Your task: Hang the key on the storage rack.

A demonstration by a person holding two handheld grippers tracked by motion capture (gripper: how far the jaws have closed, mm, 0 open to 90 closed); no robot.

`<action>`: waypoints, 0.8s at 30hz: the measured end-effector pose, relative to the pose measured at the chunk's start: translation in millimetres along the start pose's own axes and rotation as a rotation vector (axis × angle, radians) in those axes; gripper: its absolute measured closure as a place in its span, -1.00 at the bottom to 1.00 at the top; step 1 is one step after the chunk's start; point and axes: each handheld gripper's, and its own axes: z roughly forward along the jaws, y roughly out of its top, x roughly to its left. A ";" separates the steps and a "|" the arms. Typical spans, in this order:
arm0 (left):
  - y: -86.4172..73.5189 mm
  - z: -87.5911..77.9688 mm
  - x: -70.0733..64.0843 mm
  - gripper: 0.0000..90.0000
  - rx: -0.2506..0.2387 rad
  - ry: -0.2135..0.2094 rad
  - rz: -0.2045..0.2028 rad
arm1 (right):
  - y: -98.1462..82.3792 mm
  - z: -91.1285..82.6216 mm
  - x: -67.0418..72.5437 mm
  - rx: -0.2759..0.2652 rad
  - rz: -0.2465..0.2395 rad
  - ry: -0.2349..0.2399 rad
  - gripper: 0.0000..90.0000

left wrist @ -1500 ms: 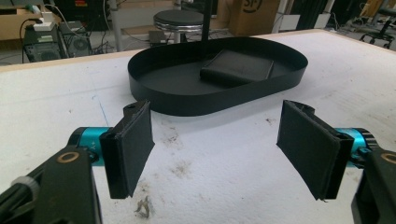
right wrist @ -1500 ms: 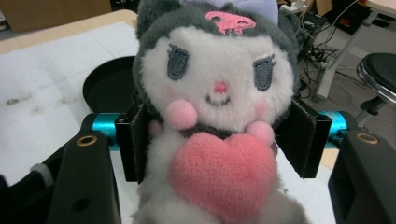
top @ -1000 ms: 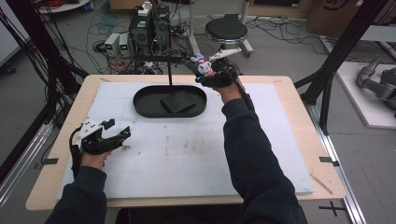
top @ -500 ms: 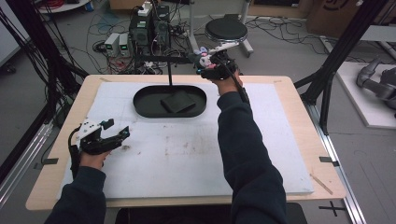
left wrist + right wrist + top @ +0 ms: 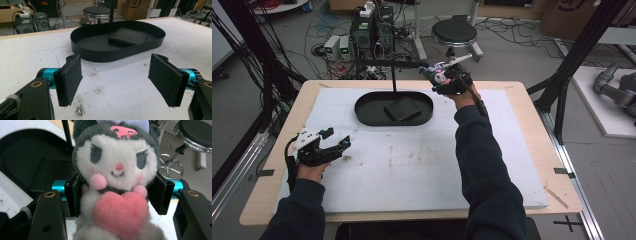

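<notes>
2 pads of the right hand-held gripper (image 5: pixel 119 195) squeeze the plush toy (image 5: pixel 116 177); having just tightened slightly, a loose hold could still drop it beside the black tray (image 5: pixel 362 107).

no readable text, labels or signs

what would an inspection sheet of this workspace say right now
surface: white mat on a wooden table, stained with dark smudges
job's things: plush toy with a pink heart; black oval tray at the far side, a flat dark pad lying in it, a thin black post rising at its back
clutter: nothing seen on the mat
grippers: right gripper clamped on the plush toy beside the tray's far right end, jaws just closing a little; left gripper open, nothing between its pads, low over the mat
cables: many loose on the floor
surroundings: stool, electronics boxes, black frame poles
</notes>
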 end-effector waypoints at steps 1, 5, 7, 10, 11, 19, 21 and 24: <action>0.0 0.0 0.0 -0.41 0.000 0.001 0.001 | -1.1 3.0 1.0 0.012 -0.005 -0.001 -0.13; 0.0 -0.2 0.2 -0.41 -0.001 0.003 0.001 | -2.9 14.9 9.1 0.071 -0.034 -0.006 -0.12; 0.1 -0.4 0.2 -0.41 -0.001 0.003 0.001 | -2.4 23.1 15.0 0.086 -0.053 -0.011 -0.12; 0.2 -0.6 0.3 -0.41 -0.001 0.002 0.000 | -1.7 34.1 22.0 0.091 -0.054 -0.004 -0.12; 0.2 -0.7 0.3 -0.41 -0.001 0.003 0.000 | -1.8 38.4 24.7 0.092 -0.052 -0.002 -0.12; -0.1 -0.9 1.4 -0.41 -0.003 0.004 -0.003 | -4.4 60.6 32.8 0.057 0.030 0.018 -0.11; -0.2 -0.8 1.6 -0.41 -0.004 0.002 -0.003 | -5.8 62.8 32.0 0.052 0.039 0.022 -0.11; -0.3 -0.5 1.5 -0.41 -0.004 0.002 -0.004 | -6.6 64.2 32.5 0.049 0.040 0.016 -0.16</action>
